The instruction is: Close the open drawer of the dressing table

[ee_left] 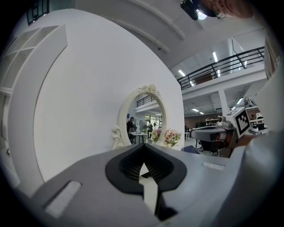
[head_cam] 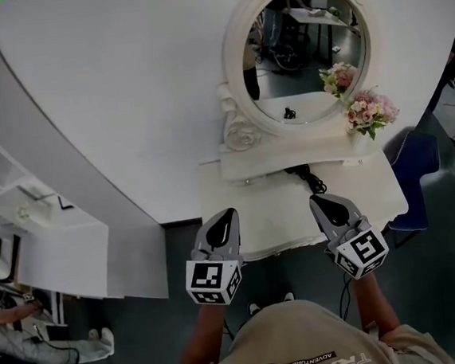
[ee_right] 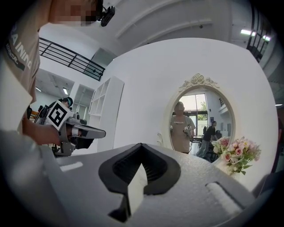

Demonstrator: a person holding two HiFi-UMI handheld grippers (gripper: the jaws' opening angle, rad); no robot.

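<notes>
Grippers: two, left gripper (head_cam: 229,215) and right gripper (head_cam: 319,200), each with jaws together and empty.
Dressing table (head_cam: 376,191): one, its near edge under both tips; the drawer can't be made out.
Far: one oval mirror (head_cam: 303,50), one pink bouquet (head_cam: 370,112) to its right.

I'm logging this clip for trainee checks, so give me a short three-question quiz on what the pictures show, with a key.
1. True or false: in the head view, the pink flower bouquet stands at the right side of the oval white-framed mirror.
2. Where on the white dressing table does the black cable lie? A just in front of the mirror's base; B at the front edge; C hanging off the left side.
3. Fill in: the left gripper and the right gripper both have jaws ___.
Key: 1 true; 2 A; 3 shut, holding nothing.
</notes>
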